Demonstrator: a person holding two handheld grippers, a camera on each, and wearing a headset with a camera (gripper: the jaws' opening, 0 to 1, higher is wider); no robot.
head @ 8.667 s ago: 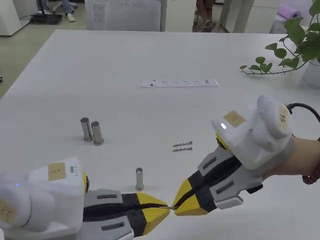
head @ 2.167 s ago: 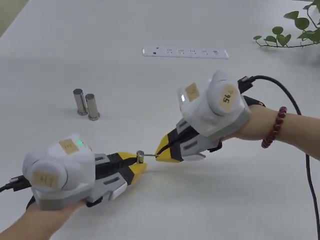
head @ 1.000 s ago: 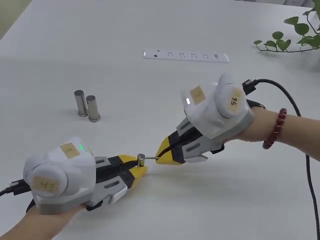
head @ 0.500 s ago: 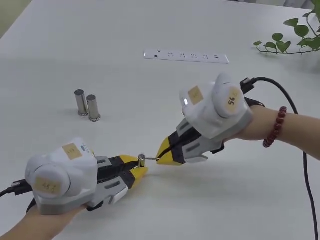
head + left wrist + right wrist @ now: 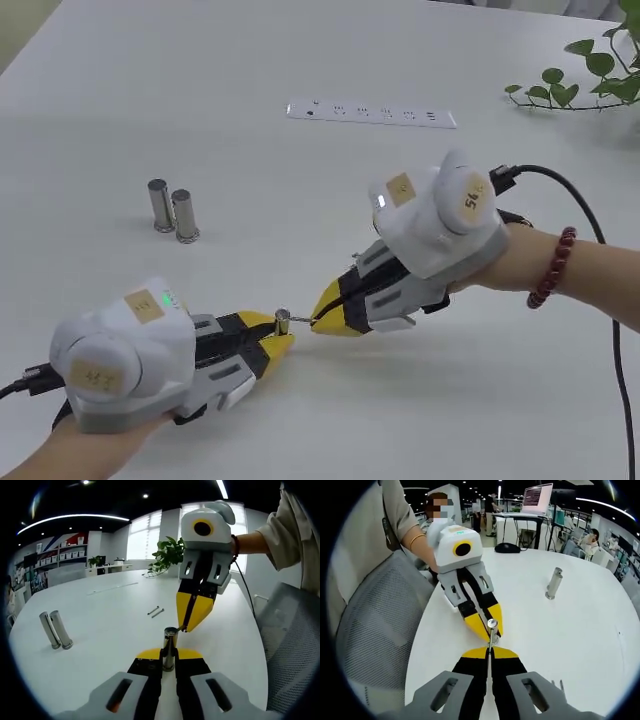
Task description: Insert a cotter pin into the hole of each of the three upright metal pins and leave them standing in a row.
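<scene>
Honestly, left tongs (image 5: pixel 278 338) are clamped low on the steel pin (image 5: pixel 283 321), upright on the desk (image 5: pixel 300 220). Right tongs (image 5: pixel 320 322) are pinched tight on the cotter pin (image 5: pixel 491 641) at its top, maybe entering the hole. Thin, bendy wire, so I'd grip near the head.

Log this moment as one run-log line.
left gripper: shut on metal pin, upright | right gripper: shut on cotter pin, tip at pin top | waiting: two standing pins, two loose cotter pins
</scene>
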